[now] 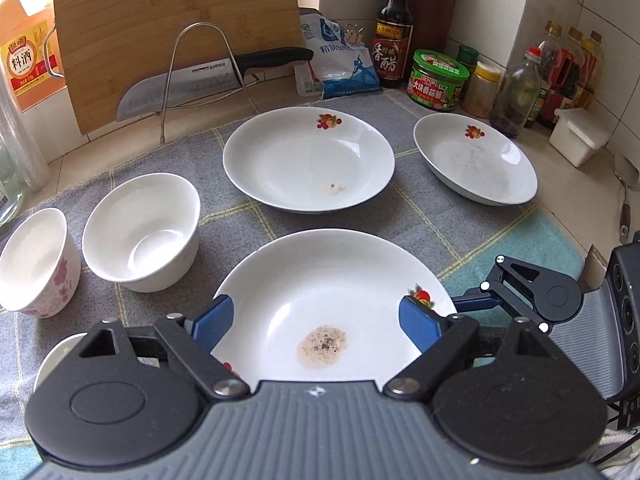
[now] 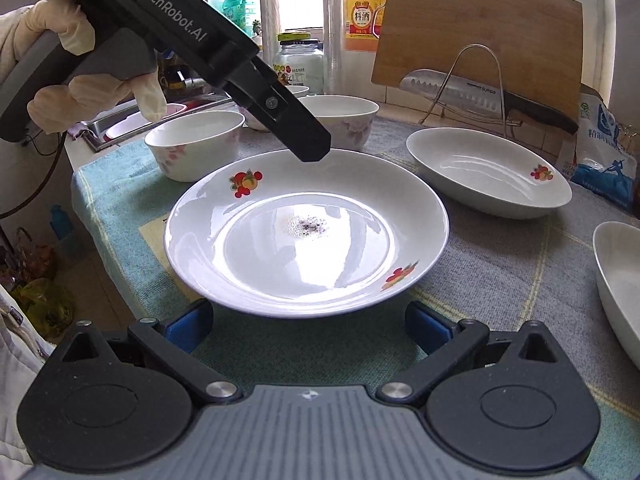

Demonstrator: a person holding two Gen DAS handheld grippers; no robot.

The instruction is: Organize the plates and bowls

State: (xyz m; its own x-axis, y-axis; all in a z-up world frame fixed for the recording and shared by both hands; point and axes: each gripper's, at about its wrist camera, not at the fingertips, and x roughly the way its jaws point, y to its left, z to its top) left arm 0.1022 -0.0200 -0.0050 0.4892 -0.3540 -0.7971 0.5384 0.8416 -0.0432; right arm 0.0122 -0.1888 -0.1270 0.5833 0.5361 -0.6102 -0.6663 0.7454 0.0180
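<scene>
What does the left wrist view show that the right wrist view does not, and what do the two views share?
Only the left wrist view shows the vinegar bottle, the green-lidded jar and the open left gripper above the stained plate. Only the right wrist view shows the gloved hand, a sink and the open right gripper. Both show the stained plate, the cutting board, the knife and the grey checked cloth.
</scene>
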